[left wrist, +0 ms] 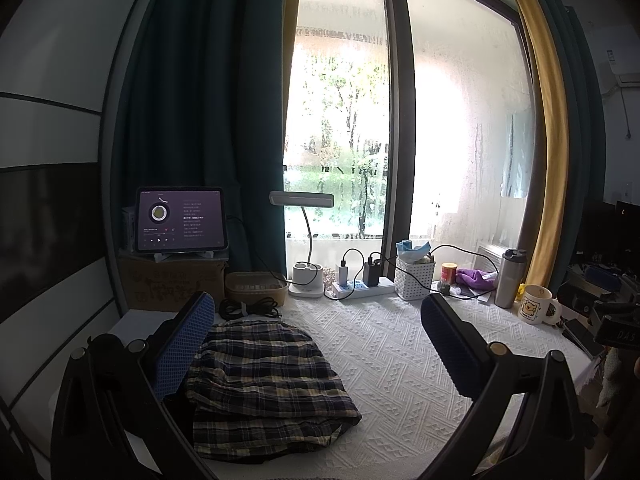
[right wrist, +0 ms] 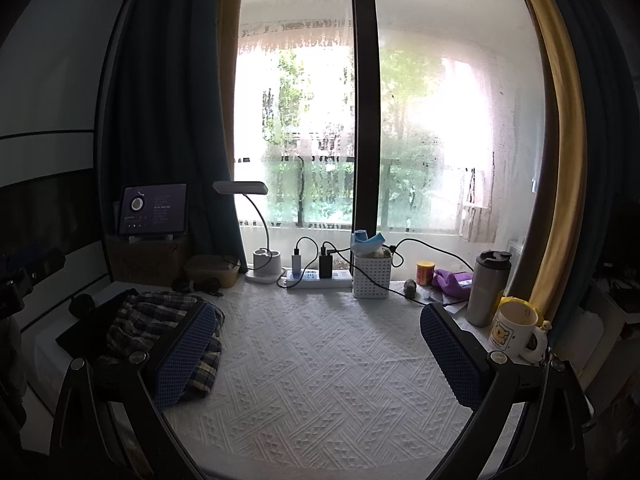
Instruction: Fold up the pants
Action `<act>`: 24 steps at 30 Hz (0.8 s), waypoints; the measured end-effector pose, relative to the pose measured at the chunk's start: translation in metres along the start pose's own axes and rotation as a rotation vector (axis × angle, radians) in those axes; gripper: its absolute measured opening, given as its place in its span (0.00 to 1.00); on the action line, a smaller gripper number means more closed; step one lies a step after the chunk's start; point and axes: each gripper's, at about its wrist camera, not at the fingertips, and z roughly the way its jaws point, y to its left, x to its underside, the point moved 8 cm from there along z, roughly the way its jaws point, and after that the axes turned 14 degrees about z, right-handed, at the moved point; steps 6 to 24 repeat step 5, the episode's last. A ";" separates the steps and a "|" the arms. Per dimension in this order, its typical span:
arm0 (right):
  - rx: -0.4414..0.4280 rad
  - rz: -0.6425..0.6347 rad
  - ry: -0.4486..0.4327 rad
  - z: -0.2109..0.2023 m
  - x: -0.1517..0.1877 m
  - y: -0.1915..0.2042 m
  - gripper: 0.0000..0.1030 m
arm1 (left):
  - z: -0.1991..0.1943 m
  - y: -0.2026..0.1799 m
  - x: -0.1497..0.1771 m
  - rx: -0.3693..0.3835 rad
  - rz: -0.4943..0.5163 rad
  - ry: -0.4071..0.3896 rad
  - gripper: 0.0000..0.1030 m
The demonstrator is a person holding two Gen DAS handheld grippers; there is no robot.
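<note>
The plaid pants (left wrist: 264, 380) lie folded in a compact bundle on the white textured cloth (left wrist: 380, 360), at the left side of the table. My left gripper (left wrist: 316, 320) is open and empty, held above the cloth with its left finger over the bundle's left edge. My right gripper (right wrist: 318, 328) is open and empty, further right. In the right wrist view the pants (right wrist: 160, 328) lie at the left, partly behind the left finger. A dark garment (right wrist: 92, 328) lies under them.
Along the window stand a tablet (left wrist: 180, 220) on a cardboard box, a woven basket (left wrist: 256, 286), a desk lamp (left wrist: 306, 276), a power strip (left wrist: 360, 288), a white basket (left wrist: 414, 276), a steel tumbler (left wrist: 508, 280) and a bear mug (left wrist: 536, 304). Coiled cables (left wrist: 248, 306) lie behind the pants.
</note>
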 end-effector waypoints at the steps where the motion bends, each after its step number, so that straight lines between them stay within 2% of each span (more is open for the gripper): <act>1: 0.000 0.000 0.000 0.000 0.000 0.000 1.00 | 0.000 0.000 0.000 0.000 -0.001 0.000 0.99; 24: -0.001 -0.001 0.001 0.000 0.000 0.000 1.00 | 0.000 0.000 0.000 0.000 0.000 -0.001 0.99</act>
